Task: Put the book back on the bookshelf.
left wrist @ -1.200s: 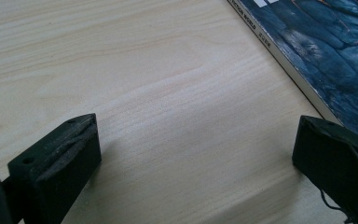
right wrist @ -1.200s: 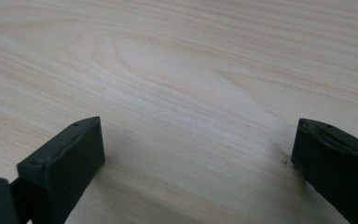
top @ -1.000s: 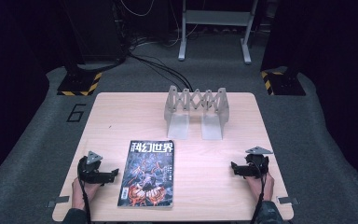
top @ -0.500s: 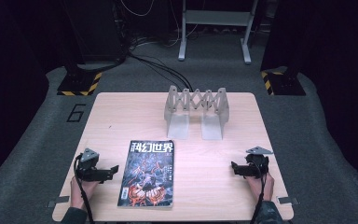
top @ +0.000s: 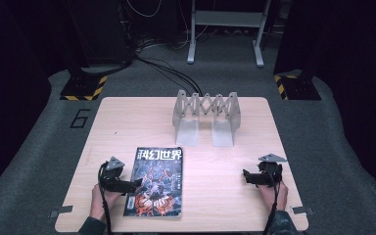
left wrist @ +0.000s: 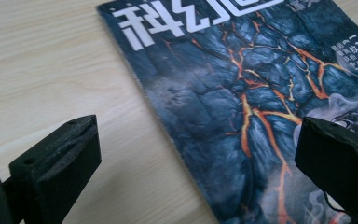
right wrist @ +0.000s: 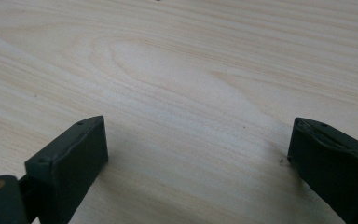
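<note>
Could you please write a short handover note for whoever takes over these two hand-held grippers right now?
Left hand-held gripper: open, jaws straddling the magazine's left edge, one jaw over the wooden table, one over the cover.
Right hand-held gripper: open, over bare table at the right, holding nothing.
Magazine: flat, closed, cover up, near the front edge.
Grey expanding rack: stands toward the back, nothing in it.
Done: nothing gripped yet.
Left: probably grip the magazine; the rack may be its destination.
</note>
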Demonstrator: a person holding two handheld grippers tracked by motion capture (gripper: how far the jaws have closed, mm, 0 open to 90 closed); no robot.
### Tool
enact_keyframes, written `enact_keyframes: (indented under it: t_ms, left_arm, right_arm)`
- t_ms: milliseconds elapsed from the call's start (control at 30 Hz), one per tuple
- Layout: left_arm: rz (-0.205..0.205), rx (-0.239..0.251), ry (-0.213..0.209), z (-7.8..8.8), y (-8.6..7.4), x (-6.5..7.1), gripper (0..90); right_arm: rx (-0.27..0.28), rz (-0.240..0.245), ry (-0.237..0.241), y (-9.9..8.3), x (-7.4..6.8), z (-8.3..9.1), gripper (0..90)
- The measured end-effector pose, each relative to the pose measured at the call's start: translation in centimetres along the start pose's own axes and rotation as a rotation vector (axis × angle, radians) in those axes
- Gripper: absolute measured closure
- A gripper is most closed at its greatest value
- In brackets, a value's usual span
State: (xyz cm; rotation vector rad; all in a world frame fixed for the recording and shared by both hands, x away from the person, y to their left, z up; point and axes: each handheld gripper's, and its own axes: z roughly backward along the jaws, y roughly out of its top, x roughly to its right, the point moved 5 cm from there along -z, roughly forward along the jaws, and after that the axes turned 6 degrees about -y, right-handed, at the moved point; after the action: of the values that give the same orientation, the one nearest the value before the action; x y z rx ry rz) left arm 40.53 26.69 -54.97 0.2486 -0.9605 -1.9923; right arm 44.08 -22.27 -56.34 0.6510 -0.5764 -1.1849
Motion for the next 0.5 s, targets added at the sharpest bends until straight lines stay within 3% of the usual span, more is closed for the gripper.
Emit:
enact_keyframes:
  t_ms: [267,500]
  left_arm:
    - [-0.040,-0.041,0.010,-1.4,-0.2,1.3,0.6]
    - [-0.051,-0.040,0.012,-1.8,-0.3,2.1,0.8]
  right_arm:
    - [-0.002,-0.006,-0.001,0.0,0.0,0.0,4.5]
    - [-0.001,-0.006,-0.001,0.0,0.0,0.0,4.7]
